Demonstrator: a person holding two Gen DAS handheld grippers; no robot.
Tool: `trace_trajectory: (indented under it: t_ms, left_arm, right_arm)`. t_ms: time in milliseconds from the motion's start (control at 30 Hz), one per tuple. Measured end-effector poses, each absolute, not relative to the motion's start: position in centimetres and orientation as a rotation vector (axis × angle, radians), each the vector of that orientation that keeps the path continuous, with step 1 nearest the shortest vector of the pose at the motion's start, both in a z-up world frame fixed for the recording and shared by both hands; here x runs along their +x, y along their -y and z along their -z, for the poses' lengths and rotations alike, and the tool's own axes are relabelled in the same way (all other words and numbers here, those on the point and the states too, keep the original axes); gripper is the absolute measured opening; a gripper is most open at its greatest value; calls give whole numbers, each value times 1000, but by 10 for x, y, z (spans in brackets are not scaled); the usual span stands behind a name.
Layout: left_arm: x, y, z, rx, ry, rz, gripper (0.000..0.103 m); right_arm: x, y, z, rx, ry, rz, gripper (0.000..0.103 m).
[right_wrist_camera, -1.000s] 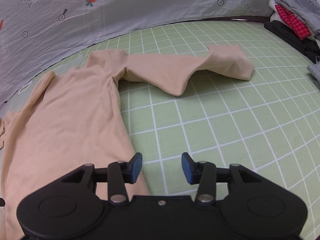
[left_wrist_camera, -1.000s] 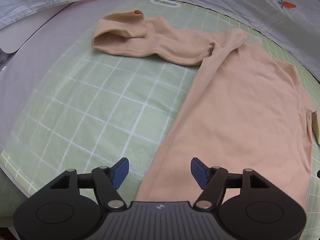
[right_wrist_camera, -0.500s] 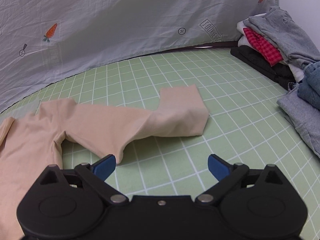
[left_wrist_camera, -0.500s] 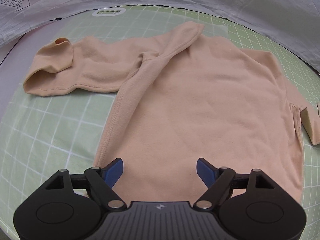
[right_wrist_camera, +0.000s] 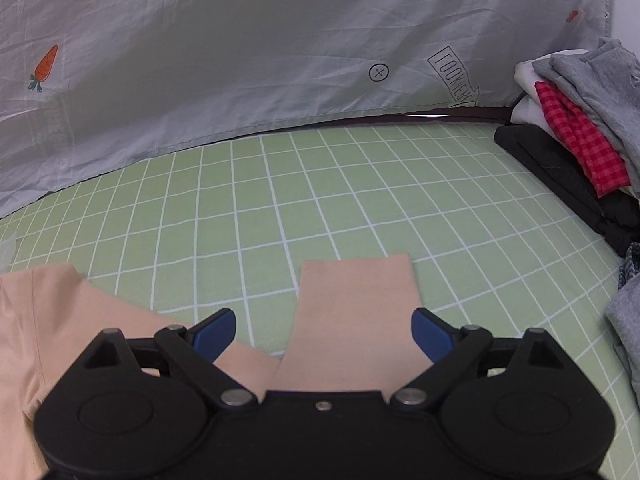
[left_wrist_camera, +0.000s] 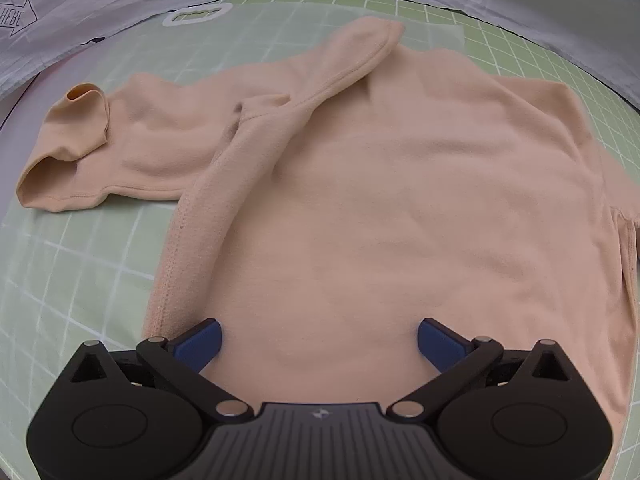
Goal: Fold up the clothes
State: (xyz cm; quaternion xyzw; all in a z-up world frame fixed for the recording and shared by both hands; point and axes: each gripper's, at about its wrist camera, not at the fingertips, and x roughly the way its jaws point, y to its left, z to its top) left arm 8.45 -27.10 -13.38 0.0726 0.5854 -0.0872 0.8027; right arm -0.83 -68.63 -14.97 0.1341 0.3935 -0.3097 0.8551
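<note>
The left gripper [left_wrist_camera: 319,338] points steeply down over a peach long-sleeved top [left_wrist_camera: 400,208], and its blue-padded jaws have just been opening; they now stand wide apart. The body of the top lies under and between the pads [left_wrist_camera: 200,340], but nothing is pinched. Ahead of this gripper the top spreads flat, back or front up I cannot tell, on a pale green mat with a white grid [left_wrist_camera: 80,260]. Ahead and to its left one sleeve [left_wrist_camera: 132,152] stretches sideways, its cuff end doubled back on itself. Beyond the top, a grey-white cloth backdrop [left_wrist_camera: 120,8] rises behind the mat.

The right gripper [right_wrist_camera: 324,330] also has its jaws spread wide, after opening and then closing a little. The squared end of the other sleeve [right_wrist_camera: 356,308] lies flat on the mat between the pads [right_wrist_camera: 212,334], touching neither. To this gripper's left, the shoulder and side of the top [right_wrist_camera: 36,320] show. Ahead is bare green grid [right_wrist_camera: 280,200], then the backdrop [right_wrist_camera: 240,60], printed with a small carrot [right_wrist_camera: 45,65]. Far to the right sits a pile of clothes [right_wrist_camera: 580,120] in grey, red check, white and black.
</note>
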Motion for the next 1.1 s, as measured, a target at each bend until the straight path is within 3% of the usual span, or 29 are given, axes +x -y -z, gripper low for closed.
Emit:
trace_trajectory:
  t_ms: [100,200,300,333,367,733,933,1033,1100]
  left_arm:
    - [86,271,134,157,-1258,189,103]
    - [87,271,133,159,-1262,192,103]
    - [88,271,134,158,-1262,192,103]
    - [88,271,134,157,-1261,191,103]
    - [88,272,135,156,-1259,190,103]
    - [84,273,139,131,-1217,166,103]
    - [81,273,139,125,-1200,162,103]
    - [80,272,140,125,-1192,162,103]
    - [80,272,140,125,-1190,164,103]
  right_arm:
    - [-3,691,162,326,-850,629,83]
    - [-2,691,169,333,-843,622,65]
    - [-7,692,169,308,-821,630,33]
    - [-11,694,169,321,-803,628,13]
    - [-18,697,169,350,-778,630,4]
    - [-148,703,137,526,-555,842,4]
    - [-192,689,154,593,-632,916,7]
    - [-199,686,162,660,-652,947,16]
    - [-199,688,163,684,-639,963,32]
